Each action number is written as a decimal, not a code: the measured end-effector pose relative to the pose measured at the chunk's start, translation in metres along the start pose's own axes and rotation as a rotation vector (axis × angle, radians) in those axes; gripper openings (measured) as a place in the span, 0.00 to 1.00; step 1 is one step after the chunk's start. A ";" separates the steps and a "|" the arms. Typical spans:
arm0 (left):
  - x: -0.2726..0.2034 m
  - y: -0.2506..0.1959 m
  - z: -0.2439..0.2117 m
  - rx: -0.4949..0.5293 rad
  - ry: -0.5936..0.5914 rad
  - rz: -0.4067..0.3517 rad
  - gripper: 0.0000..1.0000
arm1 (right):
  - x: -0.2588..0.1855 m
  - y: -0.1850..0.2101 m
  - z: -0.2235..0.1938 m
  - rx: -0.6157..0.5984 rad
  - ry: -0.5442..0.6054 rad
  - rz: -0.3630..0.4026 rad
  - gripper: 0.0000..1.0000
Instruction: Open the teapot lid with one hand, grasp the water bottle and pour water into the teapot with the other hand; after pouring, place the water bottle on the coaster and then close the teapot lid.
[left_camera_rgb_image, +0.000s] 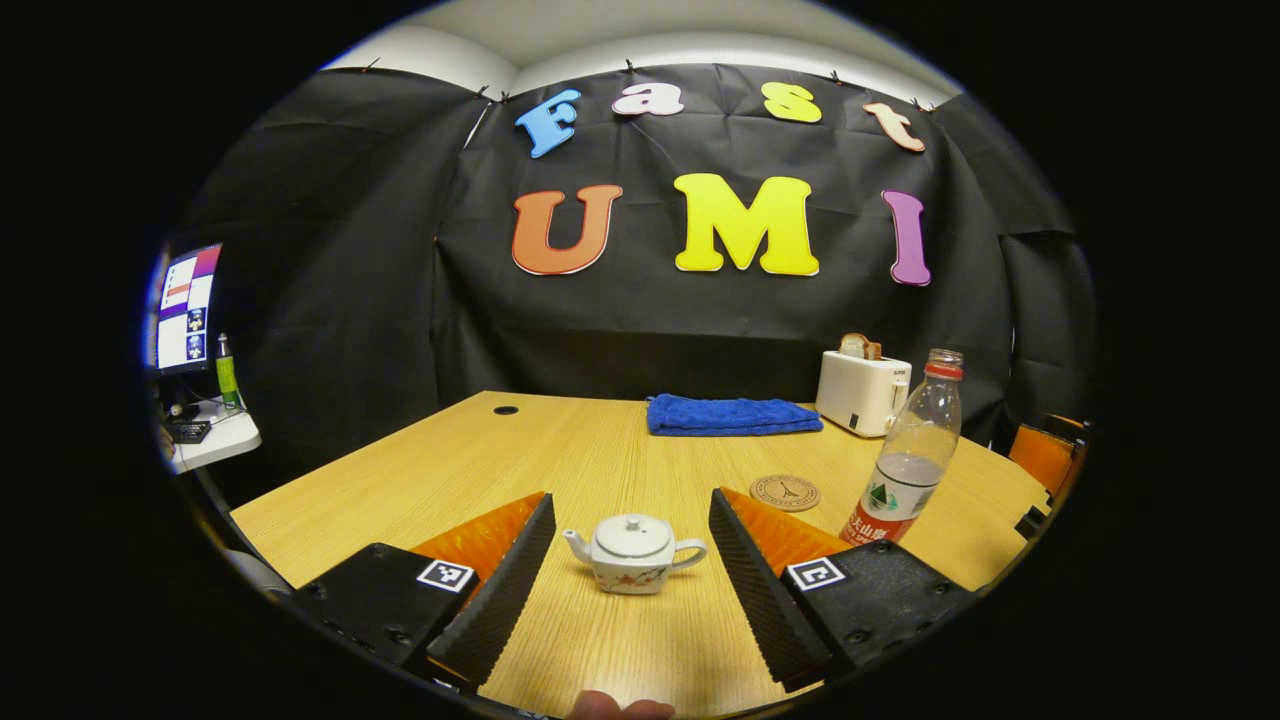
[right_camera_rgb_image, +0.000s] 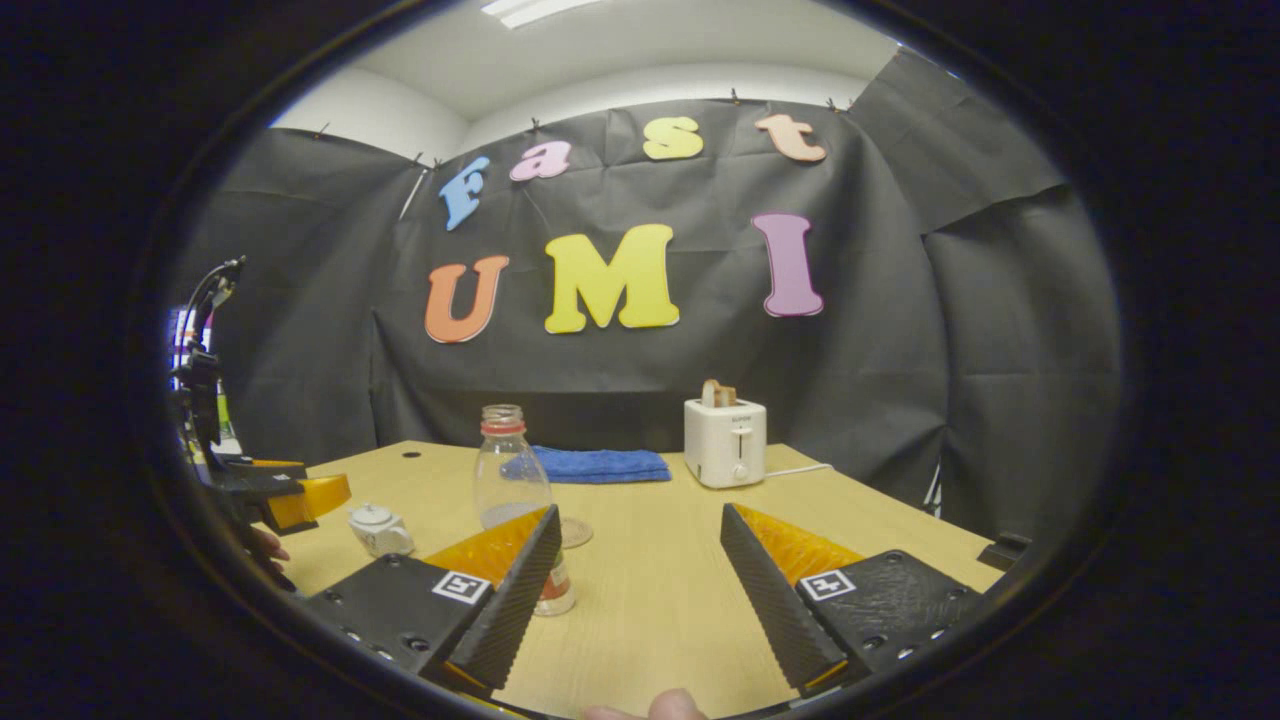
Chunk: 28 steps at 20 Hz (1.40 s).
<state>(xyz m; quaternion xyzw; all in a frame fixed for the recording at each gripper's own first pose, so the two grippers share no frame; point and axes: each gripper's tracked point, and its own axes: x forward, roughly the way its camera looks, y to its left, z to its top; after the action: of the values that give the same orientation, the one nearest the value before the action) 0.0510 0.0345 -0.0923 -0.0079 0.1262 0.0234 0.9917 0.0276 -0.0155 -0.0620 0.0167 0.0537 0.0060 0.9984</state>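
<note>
Opening step: my left hand-held gripper (left_camera_rgb_image: 632, 560) spread, teapot (left_camera_rgb_image: 633, 553) at 12 o'clock, lid (left_camera_rgb_image: 632, 536) on; right hand-held gripper (right_camera_rgb_image: 637, 580) spread, empty; next I pinch the knob.

Water bottle (right_camera_rgb_image: 512, 500) lower part hidden behind right tool's finger; coaster (right_camera_rgb_image: 574, 532) mostly hidden too.

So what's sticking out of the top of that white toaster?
A slice of browned bread stands in the slot of the toaster, its top poking out. The lower part of the slice is hidden inside the toaster's body.
</note>
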 end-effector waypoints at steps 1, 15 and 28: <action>0.006 0.000 -0.004 0.005 0.017 -0.004 0.98 | 0.004 -0.002 -0.003 0.006 0.012 -0.003 0.95; 0.052 0.001 -0.034 0.083 0.154 0.007 0.50 | 0.031 -0.019 -0.018 0.025 0.060 -0.046 0.96; 0.042 0.001 -0.004 0.082 0.071 -0.017 0.03 | 0.011 0.028 -0.012 0.057 0.048 0.171 0.92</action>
<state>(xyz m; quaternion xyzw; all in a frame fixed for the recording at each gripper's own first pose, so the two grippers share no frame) 0.0906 0.0375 -0.1067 0.0307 0.1620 0.0097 0.9863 0.0371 0.0128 -0.0744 0.0495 0.0763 0.0901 0.9918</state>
